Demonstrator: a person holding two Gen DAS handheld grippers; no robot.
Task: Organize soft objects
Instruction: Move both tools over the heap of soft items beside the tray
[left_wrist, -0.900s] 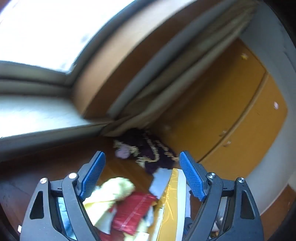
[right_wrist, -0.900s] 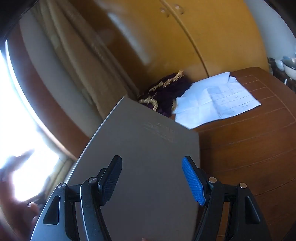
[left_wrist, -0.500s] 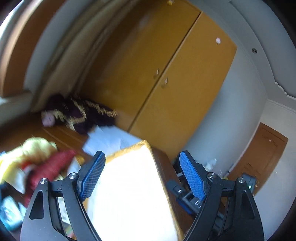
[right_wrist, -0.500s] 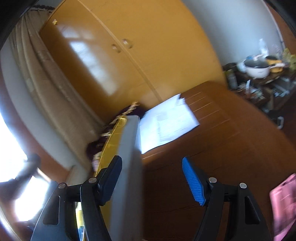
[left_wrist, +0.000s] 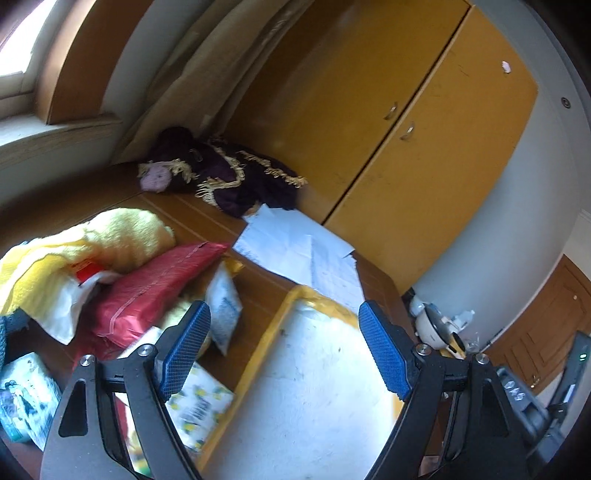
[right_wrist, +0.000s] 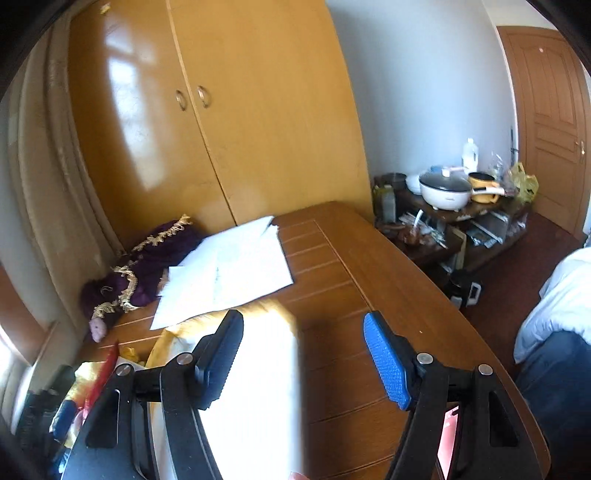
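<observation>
A heap of soft things lies on the wooden table at the left of the left wrist view: a fluffy yellow towel (left_wrist: 110, 236), a red pouch (left_wrist: 155, 288), white packets (left_wrist: 221, 306) and a lemon-print tissue pack (left_wrist: 199, 402). A purple cloth with gold fringe (left_wrist: 229, 177) (right_wrist: 147, 266) sits against the wardrobe. A flat white panel with a yellow rim (left_wrist: 306, 387) (right_wrist: 255, 376) lies on the table under both grippers. My left gripper (left_wrist: 284, 350) hangs open above it, holding nothing. My right gripper (right_wrist: 303, 360) is open too, its left finger over the panel's edge.
White paper sheets (left_wrist: 295, 243) (right_wrist: 229, 273) lie beyond the panel. A yellow wardrobe (right_wrist: 240, 110) backs the table (right_wrist: 369, 295). To the right stand a low shelf with pans (right_wrist: 450, 192), a bed (right_wrist: 561, 295) and a door (right_wrist: 546, 110). A red item (right_wrist: 448, 439) shows at the table's near edge.
Both views have swung from the window towards the wardrobe. The panel, earlier tilted up on edge between the grippers, now lies flat on the table. Both grippers stay open.
</observation>
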